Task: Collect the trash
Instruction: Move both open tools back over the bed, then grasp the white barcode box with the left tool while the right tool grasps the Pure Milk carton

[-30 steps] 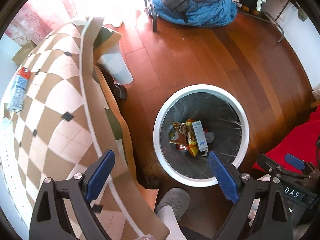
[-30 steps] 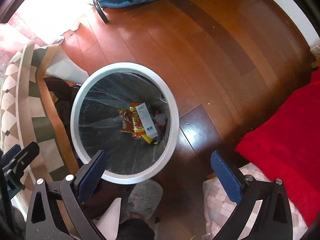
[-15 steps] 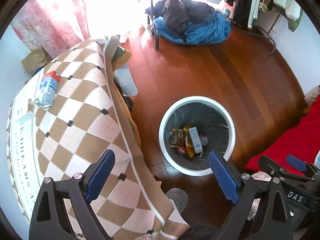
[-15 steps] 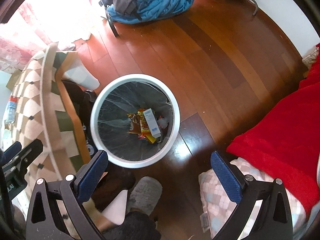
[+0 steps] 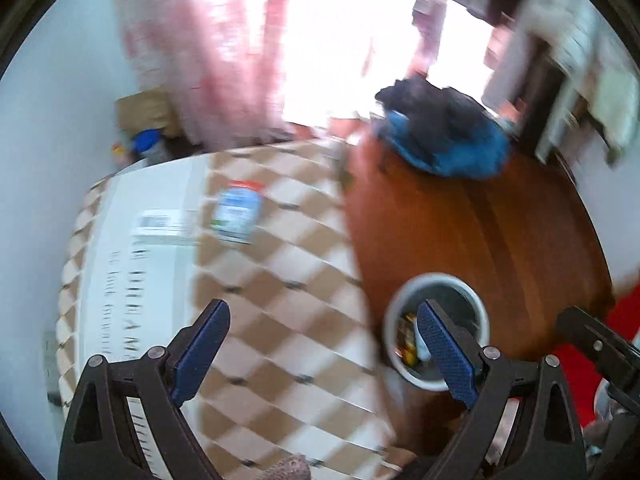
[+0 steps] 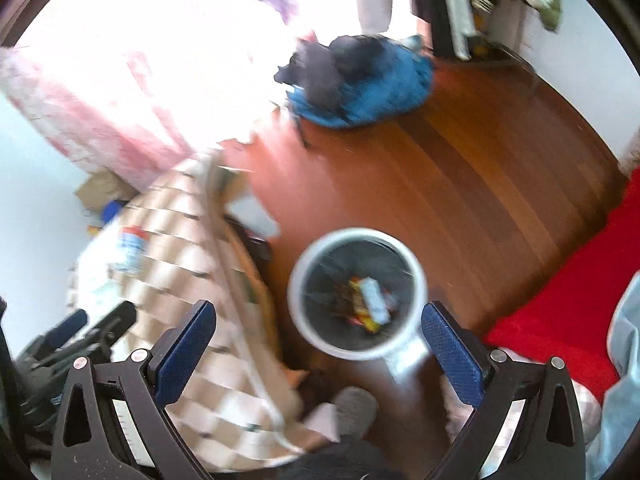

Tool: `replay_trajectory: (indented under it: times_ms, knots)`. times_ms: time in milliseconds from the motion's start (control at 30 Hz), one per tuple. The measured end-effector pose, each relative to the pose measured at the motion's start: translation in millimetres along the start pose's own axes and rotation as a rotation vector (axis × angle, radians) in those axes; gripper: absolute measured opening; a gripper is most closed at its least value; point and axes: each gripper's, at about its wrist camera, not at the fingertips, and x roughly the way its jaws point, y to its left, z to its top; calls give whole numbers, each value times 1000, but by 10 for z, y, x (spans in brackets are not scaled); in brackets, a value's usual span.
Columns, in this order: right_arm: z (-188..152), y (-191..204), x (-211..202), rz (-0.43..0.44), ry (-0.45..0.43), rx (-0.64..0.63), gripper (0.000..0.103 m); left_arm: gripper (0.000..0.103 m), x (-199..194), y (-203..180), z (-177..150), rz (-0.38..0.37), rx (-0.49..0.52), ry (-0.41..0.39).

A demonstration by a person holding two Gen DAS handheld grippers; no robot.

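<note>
A white-rimmed round bin (image 6: 320, 340) (image 5: 394, 316) stands on the wooden floor with wrappers and a small carton (image 6: 374, 300) inside. On the checkered tablecloth (image 5: 288, 304) lies a blue-and-white carton with a red end (image 5: 238, 212) (image 6: 130, 248), and beside it a flat white wrapper (image 5: 160, 222). My left gripper (image 5: 322, 348) is open and empty, high over the table's near edge. My right gripper (image 6: 318, 344) is open and empty above the bin. Both views are blurred.
A blue and dark clothes heap (image 5: 444, 136) (image 6: 356, 80) lies on the floor at the back. Pink curtains (image 5: 224, 52) hang by a bright window. A red blanket (image 6: 572, 300) is at right. A person's grey slipper (image 6: 356, 404) rests near the bin.
Both grippers have risen and tilted up and left, so the bin looks smaller and lower. The table top with the carton now fills more of the left wrist view. Both stay open.
</note>
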Motion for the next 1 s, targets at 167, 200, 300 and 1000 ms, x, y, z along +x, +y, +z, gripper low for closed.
replay_trajectory:
  times_ms: [167, 200, 300, 1000]
  knots:
    - [169, 1009, 225, 78, 37, -117, 103, 103, 348, 1083, 86, 97, -164, 44]
    - [172, 1201, 325, 88, 51, -136, 103, 103, 489, 1369, 75, 120, -212, 69]
    - [183, 1853, 832, 122, 123, -197, 103, 103, 777, 1896, 27, 169, -304, 122]
    - [340, 3506, 2940, 11, 301, -335, 59, 102, 2122, 2563, 682, -72, -731, 382]
